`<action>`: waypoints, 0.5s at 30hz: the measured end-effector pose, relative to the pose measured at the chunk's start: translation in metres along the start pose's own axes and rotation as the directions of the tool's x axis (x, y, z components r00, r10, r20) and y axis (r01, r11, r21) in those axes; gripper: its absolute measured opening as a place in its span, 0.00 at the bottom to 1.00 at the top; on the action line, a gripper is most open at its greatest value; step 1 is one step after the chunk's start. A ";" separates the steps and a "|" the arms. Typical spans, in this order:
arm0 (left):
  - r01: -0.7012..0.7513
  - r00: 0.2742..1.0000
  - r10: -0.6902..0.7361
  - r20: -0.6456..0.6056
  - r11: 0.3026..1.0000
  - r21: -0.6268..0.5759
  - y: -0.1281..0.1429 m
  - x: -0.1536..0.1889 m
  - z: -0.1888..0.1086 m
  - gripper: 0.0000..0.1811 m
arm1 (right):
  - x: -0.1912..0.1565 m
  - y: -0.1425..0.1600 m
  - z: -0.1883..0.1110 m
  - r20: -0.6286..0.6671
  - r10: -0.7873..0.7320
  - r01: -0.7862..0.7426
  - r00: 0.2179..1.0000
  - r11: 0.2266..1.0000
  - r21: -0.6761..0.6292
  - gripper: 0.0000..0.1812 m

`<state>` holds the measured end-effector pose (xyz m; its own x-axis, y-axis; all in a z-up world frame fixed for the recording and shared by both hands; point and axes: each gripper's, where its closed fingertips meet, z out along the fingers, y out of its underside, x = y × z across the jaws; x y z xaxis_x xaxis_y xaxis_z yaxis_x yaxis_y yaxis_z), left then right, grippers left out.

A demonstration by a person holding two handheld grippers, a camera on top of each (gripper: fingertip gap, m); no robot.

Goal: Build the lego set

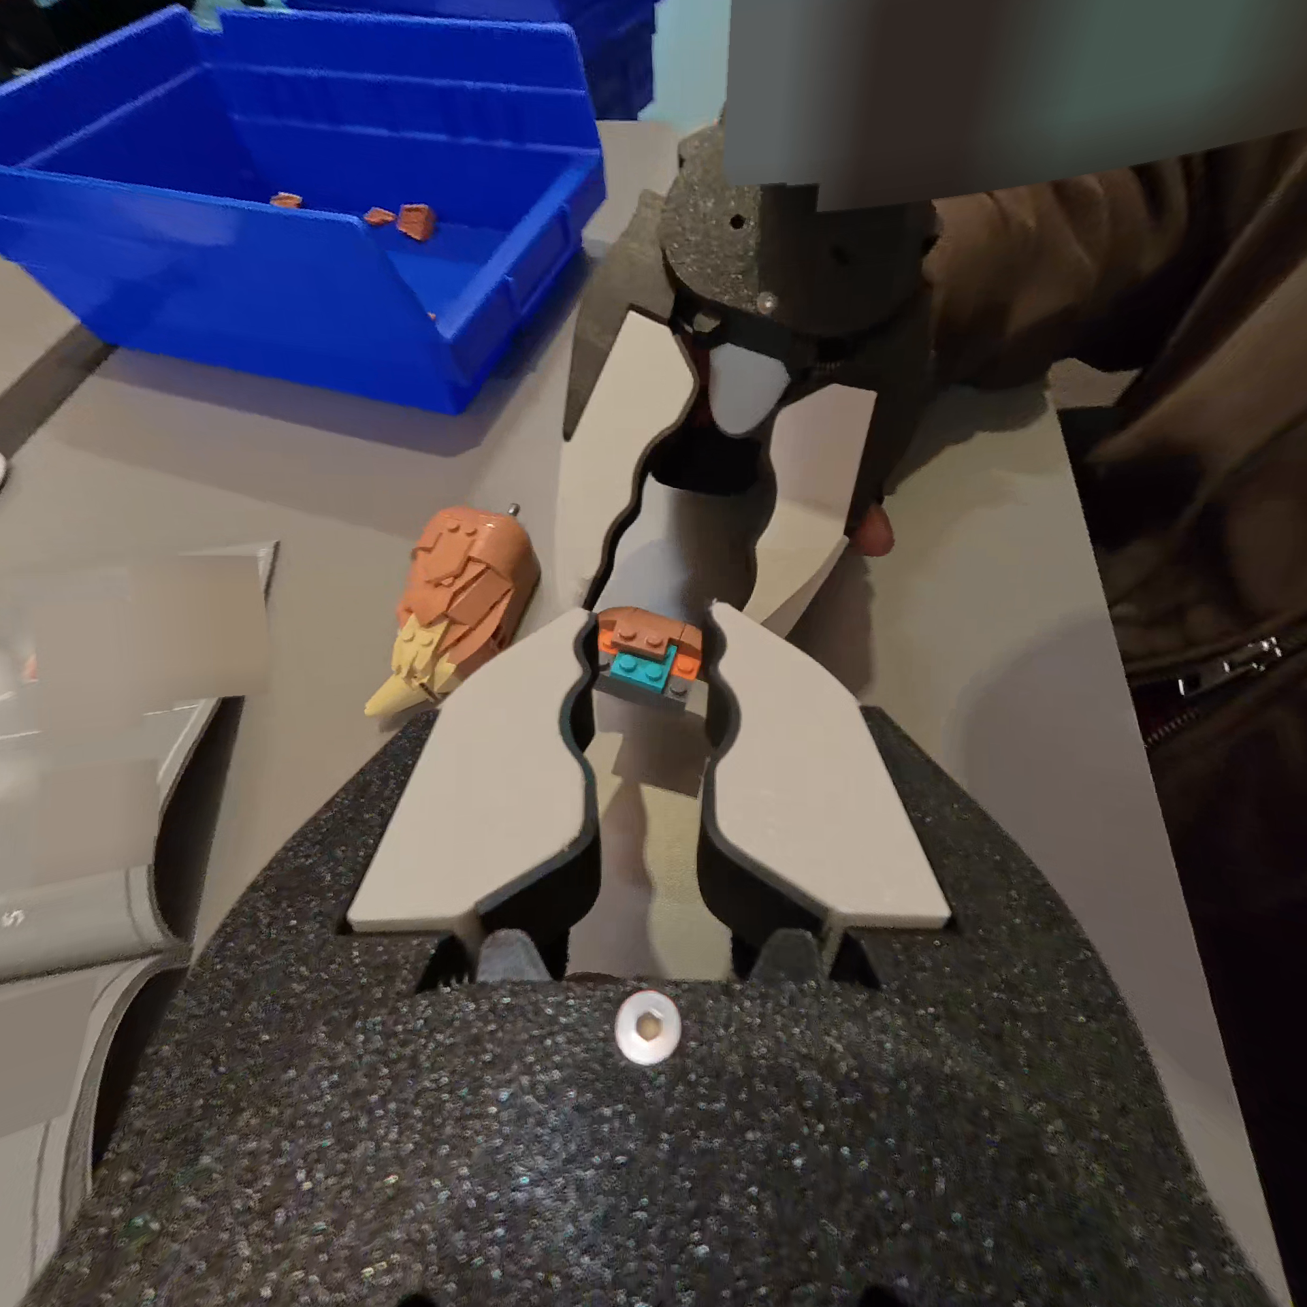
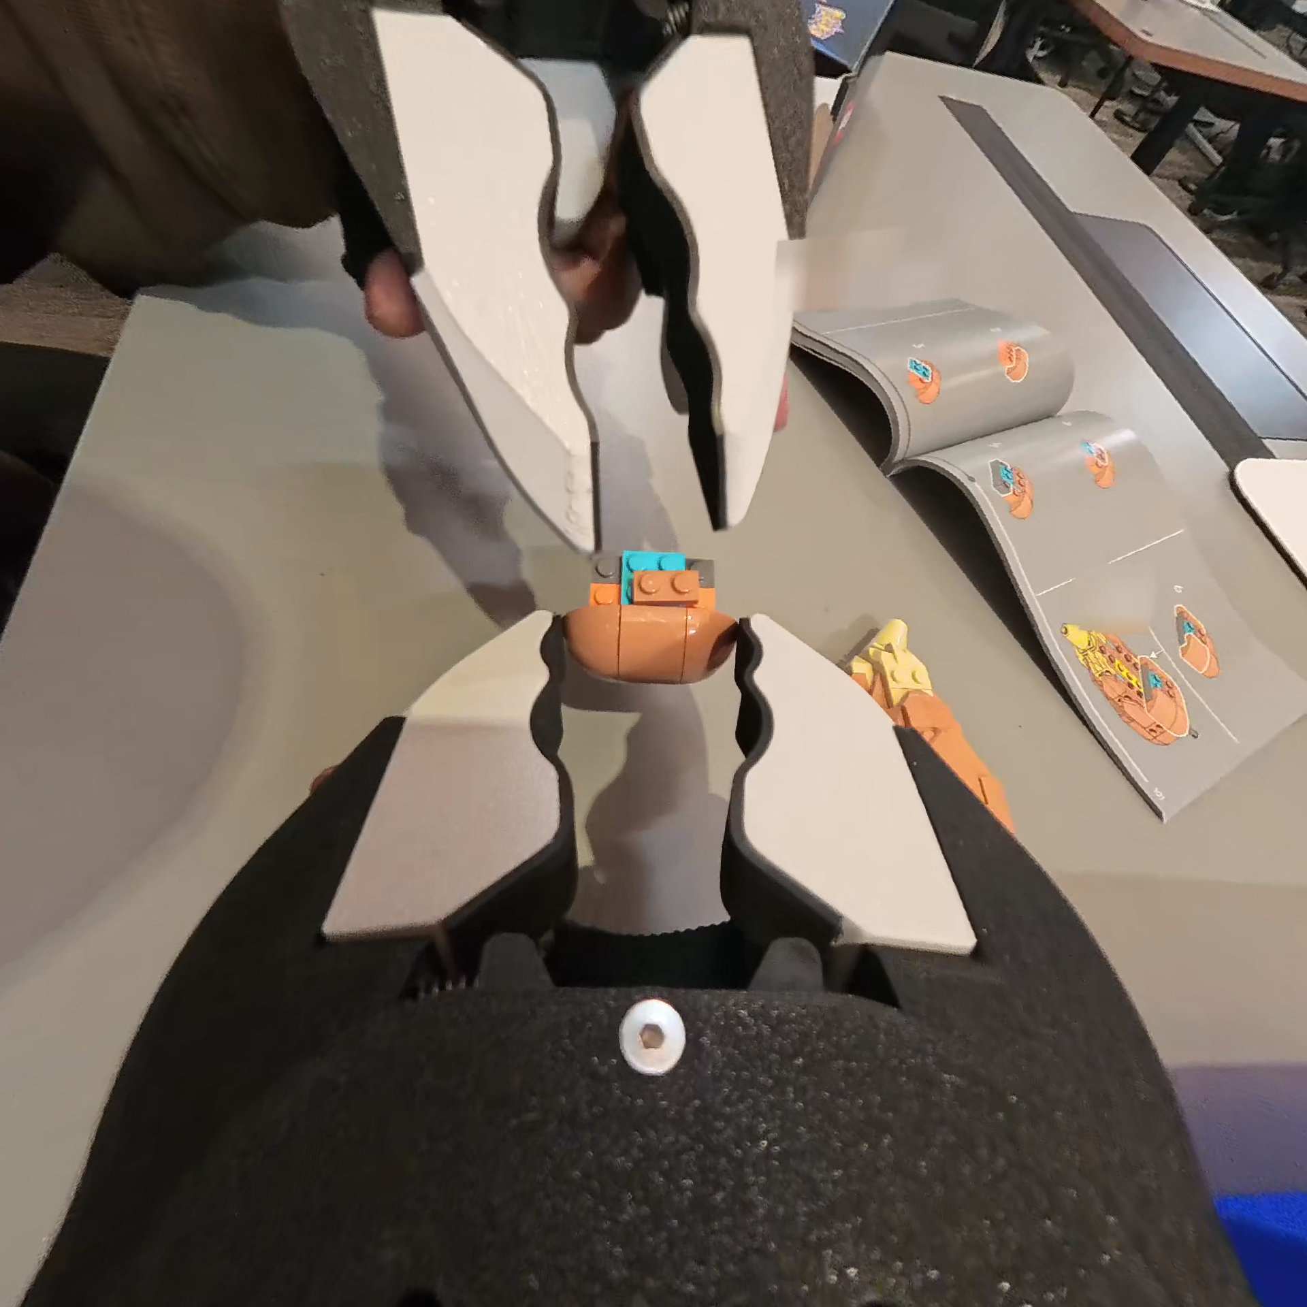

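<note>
Jaws first: on the right gripper (image 2: pixel 651 622), pinching the rounded brown lego piece (image 2: pixel 651 651) from both sides, over the worktop (image 1: pixel 283 481). On the left gripper (image 1: pixel 651 612), parted, tips flanking the piece's studded top, facing the right gripper head-on. Beside them, lying on the worktop, a bigger brown-and-yellow model (image 1: pixel 460 601).

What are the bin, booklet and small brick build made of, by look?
Bin: moulded plastic, semi-gloss blue, by its ribbed walls and soft sheen.
Booklet: paper, likely coated; the pages curl and catch light.
Brick build: hard plastic, glossy; a highlight runs over the rounded brown shell, studs on top.
</note>
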<state>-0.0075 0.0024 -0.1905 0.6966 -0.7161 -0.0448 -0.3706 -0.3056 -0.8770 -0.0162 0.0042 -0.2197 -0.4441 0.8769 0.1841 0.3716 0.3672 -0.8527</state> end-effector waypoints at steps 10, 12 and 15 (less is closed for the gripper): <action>-0.028 0.997 0.023 -0.073 0.997 -0.067 0.009 0.005 0.010 0.15 | -0.004 0.001 0.001 0.017 -0.016 0.016 1.000 1.000 -0.004 0.26; -0.030 0.997 0.024 -0.075 0.997 -0.077 0.010 0.005 0.011 0.15 | -0.004 0.001 0.001 0.016 -0.019 0.019 1.000 1.000 -0.004 0.26; -0.032 0.996 0.025 -0.084 0.996 -0.081 0.010 0.006 0.011 0.14 | -0.003 0.000 0.001 0.013 -0.019 0.019 1.000 1.000 0.000 0.26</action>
<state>-0.0006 0.0021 -0.2045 0.6330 -0.7737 -0.0267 -0.4411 -0.3321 -0.8338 -0.0151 0.0009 -0.2205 -0.4611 0.8659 0.1937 0.3636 0.3835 -0.8490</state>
